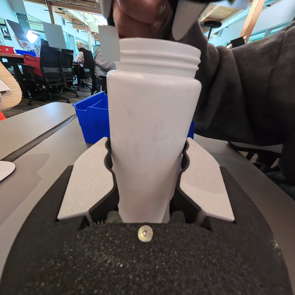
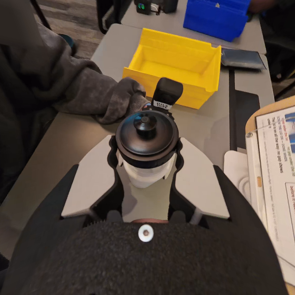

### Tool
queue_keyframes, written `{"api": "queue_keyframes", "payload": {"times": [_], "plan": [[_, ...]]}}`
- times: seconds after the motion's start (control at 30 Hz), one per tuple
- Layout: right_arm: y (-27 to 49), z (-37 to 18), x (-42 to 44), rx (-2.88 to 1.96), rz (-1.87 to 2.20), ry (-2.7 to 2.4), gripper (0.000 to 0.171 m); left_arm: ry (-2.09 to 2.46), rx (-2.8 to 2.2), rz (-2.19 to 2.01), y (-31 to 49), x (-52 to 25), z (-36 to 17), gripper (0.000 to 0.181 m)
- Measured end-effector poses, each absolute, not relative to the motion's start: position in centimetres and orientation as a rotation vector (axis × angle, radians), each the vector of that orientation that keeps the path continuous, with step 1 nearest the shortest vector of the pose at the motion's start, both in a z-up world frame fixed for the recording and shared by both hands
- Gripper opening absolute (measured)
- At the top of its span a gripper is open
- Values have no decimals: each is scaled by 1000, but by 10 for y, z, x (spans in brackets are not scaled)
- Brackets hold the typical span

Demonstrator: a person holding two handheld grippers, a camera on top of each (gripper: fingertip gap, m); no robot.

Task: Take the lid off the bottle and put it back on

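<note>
Holding the white bottle upright in our left gripper, we have its fingers pressed against both sides of the lower body, closed on it. In the left wrist view the threaded neck is bare and the mouth stands open, so the lid is off.

Our right gripper is above, looking down, and its fingers clasp the rim of the black lid, which has a small knob at its centre. Below the lid the bottle's white neck shows, but from that view we cannot tell whether lid and neck are touching or a little apart. The left wrist view shows only blurred grey parts of the right gripper above the mouth.

What matters is alignment: the bottle's long axis stands vertical, and the lid lies straight above it, along the same line. The right gripper is the nearer to the lid and the only one free to turn. We judge the lid must come straight down, level, before it is twisted; a tilt could cross the threads.

The yellow bin sits well beyond on the table.
</note>
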State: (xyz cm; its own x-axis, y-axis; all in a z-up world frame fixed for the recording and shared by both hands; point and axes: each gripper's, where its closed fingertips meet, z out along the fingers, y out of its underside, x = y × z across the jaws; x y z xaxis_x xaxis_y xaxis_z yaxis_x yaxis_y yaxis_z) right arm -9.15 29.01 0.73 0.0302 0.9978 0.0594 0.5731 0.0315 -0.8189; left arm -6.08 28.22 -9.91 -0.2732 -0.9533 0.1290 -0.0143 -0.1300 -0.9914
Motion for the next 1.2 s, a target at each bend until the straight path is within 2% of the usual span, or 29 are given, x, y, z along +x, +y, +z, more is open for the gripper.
{"api": "queue_keyframes", "payload": {"times": [0.2,0.33,0.57,0.7,0.9,1.07,1.2], "plan": [[282,45,-94,-1475,720,-1547,71,1344,-1162,-1515,282,-61,-99,85],[276,74,-83,-1428,456,-1317,71,1341,-1162,-1519,282,-61,-99,86],[237,98,-9,-1421,57,-867,72,1337,-1163,-1524,282,-61,-99,86],[215,70,31,-1570,13,-787,72,1335,-1166,-1523,282,-61,-99,86],[211,14,136,-1853,-185,-535,71,1326,-1167,-1536,282,-61,-99,86],[247,-50,175,-1995,6,-197,71,1325,-1171,-1531,281,-61,-100,86],[284,-123,175,-2132,134,-22,72,1326,-1175,-1528,280,-61,-100,86]]}}
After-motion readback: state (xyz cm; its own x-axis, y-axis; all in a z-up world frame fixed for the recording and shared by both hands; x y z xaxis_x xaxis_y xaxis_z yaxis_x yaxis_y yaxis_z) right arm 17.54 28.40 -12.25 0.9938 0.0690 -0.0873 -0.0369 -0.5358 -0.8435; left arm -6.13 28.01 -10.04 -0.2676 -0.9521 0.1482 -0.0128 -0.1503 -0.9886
